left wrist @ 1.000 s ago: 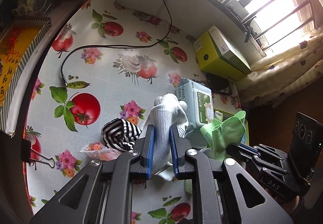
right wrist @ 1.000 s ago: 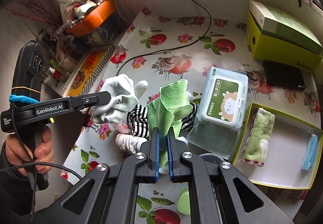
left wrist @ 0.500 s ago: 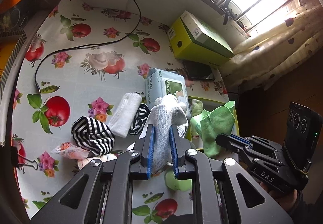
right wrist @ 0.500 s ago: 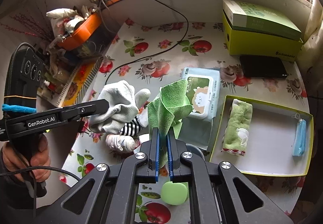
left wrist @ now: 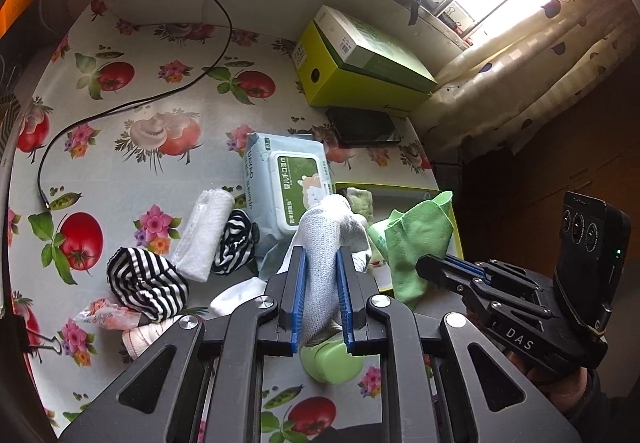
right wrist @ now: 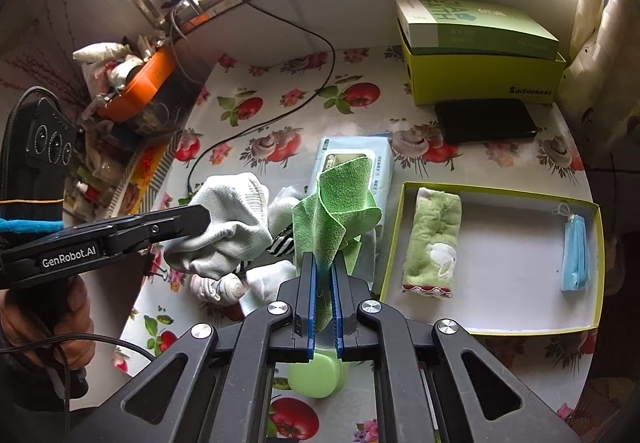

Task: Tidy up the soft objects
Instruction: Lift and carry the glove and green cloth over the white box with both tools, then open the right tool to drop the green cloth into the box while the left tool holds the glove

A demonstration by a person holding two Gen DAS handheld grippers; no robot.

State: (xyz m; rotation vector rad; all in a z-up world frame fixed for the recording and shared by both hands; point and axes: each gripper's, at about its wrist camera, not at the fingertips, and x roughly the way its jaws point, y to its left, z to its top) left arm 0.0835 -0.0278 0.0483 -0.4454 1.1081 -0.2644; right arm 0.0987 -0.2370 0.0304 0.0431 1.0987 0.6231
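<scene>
Both hands have carried their loads across the worktop (right wrist: 280, 115) toward the shallow box (right wrist: 500, 327) over the last second. The left gripper (left wrist: 322, 295) has its jaws closed on a pale grey sock (left wrist: 324, 243), bunched and standing up between the blue pads. The right gripper (right wrist: 324, 299) has its jaws pinched nearly together on a green cloth (right wrist: 336, 211), which rises in loose folds above them.

A second ago the box sat at the right edge of the right wrist view; now it lies squarely to the right of the cloth, with most of its white floor bare. A folded green towel (right wrist: 434, 243) lies along its left side and a blue face mask (right wrist: 574, 251) by its right wall. The wipes pack (left wrist: 288, 183) is just behind both loads.

Left on the worktop are striped socks (left wrist: 146, 283), a white rolled cloth (left wrist: 204, 231) and what may be more white socks near the front, partly hidden by the grippers.

Judging by this, two items are about to go into the box, and several soft things are not yet sorted.
</scene>
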